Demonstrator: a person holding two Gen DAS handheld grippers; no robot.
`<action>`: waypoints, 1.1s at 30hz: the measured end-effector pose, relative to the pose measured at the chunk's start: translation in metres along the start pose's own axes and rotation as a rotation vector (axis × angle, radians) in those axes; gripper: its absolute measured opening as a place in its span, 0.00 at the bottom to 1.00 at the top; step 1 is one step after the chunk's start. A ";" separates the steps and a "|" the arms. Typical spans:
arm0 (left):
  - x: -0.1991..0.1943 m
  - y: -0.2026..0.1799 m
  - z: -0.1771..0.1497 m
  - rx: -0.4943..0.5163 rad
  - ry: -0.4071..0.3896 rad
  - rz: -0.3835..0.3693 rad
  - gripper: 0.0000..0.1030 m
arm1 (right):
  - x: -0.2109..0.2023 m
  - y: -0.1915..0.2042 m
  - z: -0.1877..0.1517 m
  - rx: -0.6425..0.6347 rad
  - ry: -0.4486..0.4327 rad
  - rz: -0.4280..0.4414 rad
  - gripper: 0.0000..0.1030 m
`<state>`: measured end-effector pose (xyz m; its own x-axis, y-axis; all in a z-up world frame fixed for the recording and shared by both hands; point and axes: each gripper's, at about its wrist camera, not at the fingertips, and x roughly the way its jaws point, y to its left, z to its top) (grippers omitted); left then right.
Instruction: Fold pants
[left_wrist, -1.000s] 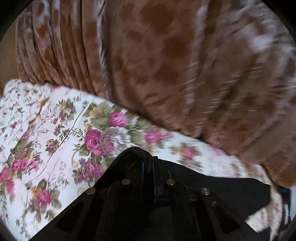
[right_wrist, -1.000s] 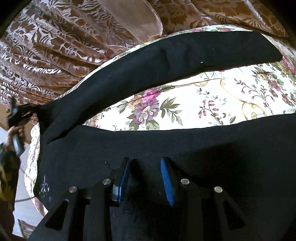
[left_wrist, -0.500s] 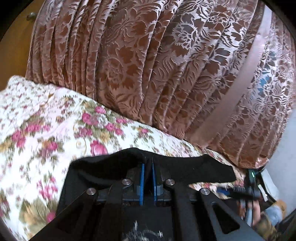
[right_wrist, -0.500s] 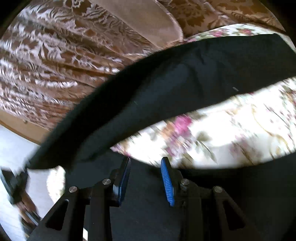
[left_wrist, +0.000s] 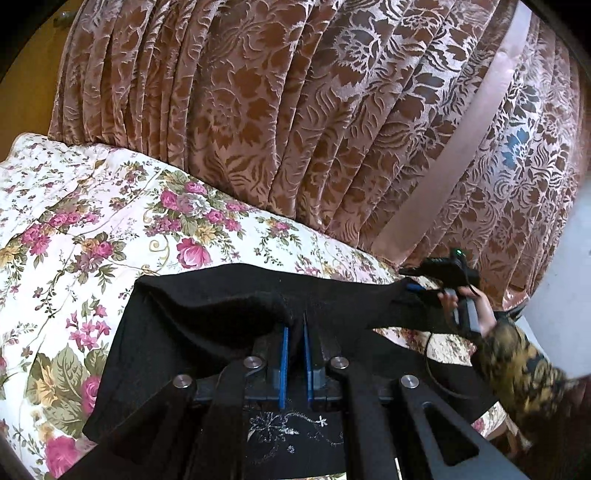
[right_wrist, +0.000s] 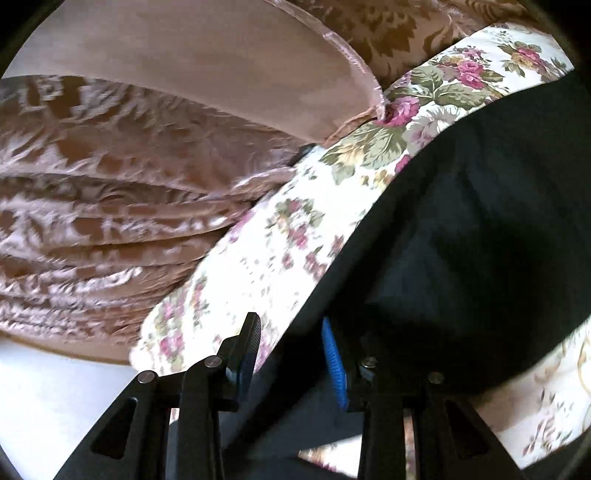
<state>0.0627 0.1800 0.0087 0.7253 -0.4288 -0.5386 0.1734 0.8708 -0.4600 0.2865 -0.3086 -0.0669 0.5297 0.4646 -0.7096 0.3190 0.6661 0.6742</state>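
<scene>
The black pants lie on a floral bedspread. My left gripper is shut on a bunched fold of the pants and holds it just above the bed. White embroidery on the pants shows below its fingers. In the left wrist view the right gripper sits at the far right end of the pants, held by a hand. In the right wrist view my right gripper has its blue-padded jaws apart, with the pants' edge running past the right pad. The pants fill the right side of that view.
A brown and pink patterned curtain hangs right behind the bed and also shows in the right wrist view. The bed edge drops to a pale floor at the left.
The left gripper has swung and lifted its fold, so more of the pants and the right hand now show. The right gripper has moved to the pants' edge near the bed's end, jaws still apart.
</scene>
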 end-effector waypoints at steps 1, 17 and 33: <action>0.001 0.002 0.000 0.000 0.003 0.004 0.07 | 0.008 -0.001 0.005 0.013 0.018 -0.033 0.32; 0.017 0.030 0.117 -0.016 -0.154 0.136 0.07 | -0.092 0.038 -0.043 -0.289 -0.135 0.100 0.10; -0.018 0.114 -0.053 -0.314 0.044 0.231 0.08 | -0.097 -0.021 -0.237 -0.460 0.086 0.093 0.08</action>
<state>0.0337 0.2745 -0.0711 0.6907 -0.2463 -0.6800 -0.2079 0.8329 -0.5129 0.0422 -0.2289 -0.0606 0.4660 0.5685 -0.6780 -0.1184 0.7994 0.5890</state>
